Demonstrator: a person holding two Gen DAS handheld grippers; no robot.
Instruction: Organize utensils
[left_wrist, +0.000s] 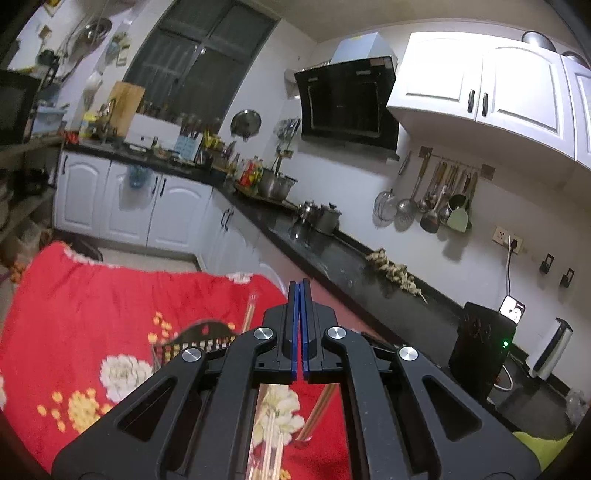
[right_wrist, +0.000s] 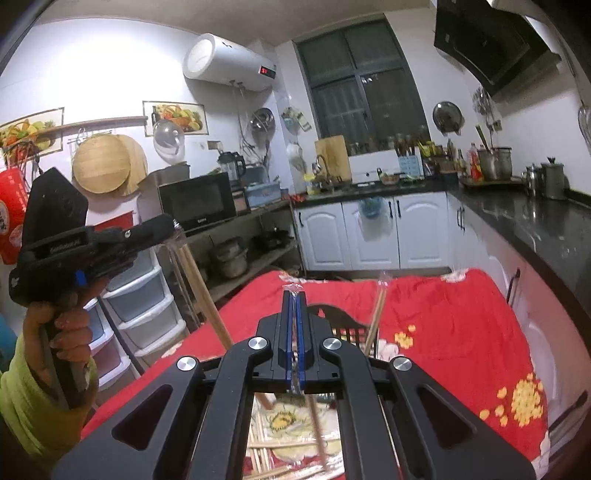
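My right gripper (right_wrist: 294, 295) is shut on the clear plastic wrapper of a pair of chopsticks (right_wrist: 317, 424) that hangs below it over the red cloth. At the left of the right wrist view, a hand in a green sleeve holds my left gripper (right_wrist: 173, 232) raised. It is shut on the wrapper end of another wooden pair (right_wrist: 201, 288) that slants down. In its own view the left gripper (left_wrist: 300, 295) has its blue pads pressed together. A dark slotted holder (right_wrist: 332, 325) (left_wrist: 207, 332) stands on the table with a wrapped pair (right_wrist: 376, 314) upright in it. Several loose chopsticks (right_wrist: 269, 450) lie beneath.
The table wears a red flowered cloth (right_wrist: 443, 332). A black counter (left_wrist: 332, 258) with pots runs along the right wall under hanging ladles (left_wrist: 436, 206). Plastic drawers (right_wrist: 144, 306) and a shelf with a microwave (right_wrist: 199, 203) stand to the left.
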